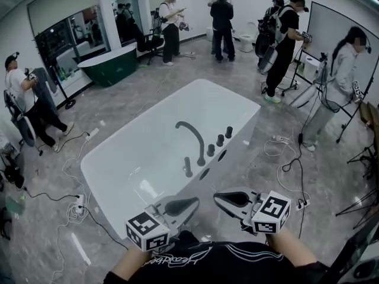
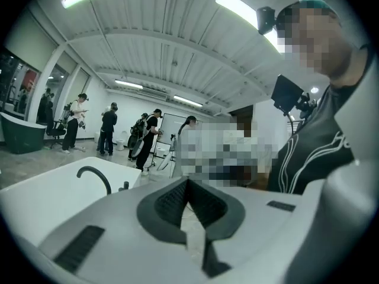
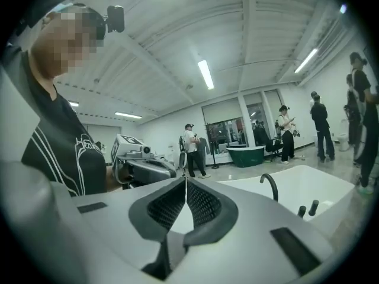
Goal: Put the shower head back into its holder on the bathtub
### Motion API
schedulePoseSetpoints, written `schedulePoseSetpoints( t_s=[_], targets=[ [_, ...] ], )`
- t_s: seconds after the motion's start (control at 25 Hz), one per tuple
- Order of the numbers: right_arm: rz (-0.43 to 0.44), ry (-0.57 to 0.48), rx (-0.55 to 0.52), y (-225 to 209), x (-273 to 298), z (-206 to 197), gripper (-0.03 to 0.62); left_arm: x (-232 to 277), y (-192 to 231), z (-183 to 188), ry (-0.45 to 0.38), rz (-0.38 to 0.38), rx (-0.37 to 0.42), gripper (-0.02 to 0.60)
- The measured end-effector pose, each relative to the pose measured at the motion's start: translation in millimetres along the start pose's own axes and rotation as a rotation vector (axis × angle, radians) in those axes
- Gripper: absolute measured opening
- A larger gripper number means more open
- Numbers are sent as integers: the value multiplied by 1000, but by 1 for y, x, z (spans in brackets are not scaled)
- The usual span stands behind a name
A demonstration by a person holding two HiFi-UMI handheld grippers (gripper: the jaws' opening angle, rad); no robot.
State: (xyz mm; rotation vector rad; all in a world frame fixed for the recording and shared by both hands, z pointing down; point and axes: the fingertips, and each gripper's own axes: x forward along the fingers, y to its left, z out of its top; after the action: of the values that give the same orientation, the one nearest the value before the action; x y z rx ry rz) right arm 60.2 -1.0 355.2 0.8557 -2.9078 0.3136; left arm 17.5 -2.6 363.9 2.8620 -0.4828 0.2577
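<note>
The white bathtub [image 1: 136, 158] stands in front of me with a black curved spout [image 1: 192, 132] and three dark knobs [image 1: 220, 139] along its right rim. A slim dark hand shower [image 1: 188, 167] stands upright on that rim, beside the spout. Both grippers are held close to my chest, below the tub's near corner, tips turned toward each other. My left gripper [image 1: 194, 203] [image 2: 188, 182] is shut and empty. My right gripper [image 1: 218, 199] [image 3: 186, 182] is shut with nothing between its pads. The right gripper view shows the left gripper [image 3: 139, 164], the spout [image 3: 269, 185] and the tub [image 3: 314, 179].
Several people stand around the room's edges. A dark green bathtub [image 1: 109, 64] sits at the back left, a toilet [image 1: 246, 37] at the back, a white board [image 1: 337, 34] at the right. Cables [image 1: 71, 209] and a power strip lie on the grey floor beside the tub.
</note>
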Motion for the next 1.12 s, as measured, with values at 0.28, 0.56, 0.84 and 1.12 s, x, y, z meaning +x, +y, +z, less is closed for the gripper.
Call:
schedulePoseSetpoints(
  t_s=[0.28,0.56,0.84,1.12],
  targets=[
    [10,-23,35,21,-10,-2,14,1,-24,4,-1,-14,18,5],
    [18,-41,27,29,-16,1,14,3,-31,2,7,-5,29,5],
    [18,-59,19,30,-19,10,12,6,-35,11,12,-13,57,5],
    [-5,-85,24,21,-29,8,14,17,-34,9,18,-25,67,5]
  ],
)
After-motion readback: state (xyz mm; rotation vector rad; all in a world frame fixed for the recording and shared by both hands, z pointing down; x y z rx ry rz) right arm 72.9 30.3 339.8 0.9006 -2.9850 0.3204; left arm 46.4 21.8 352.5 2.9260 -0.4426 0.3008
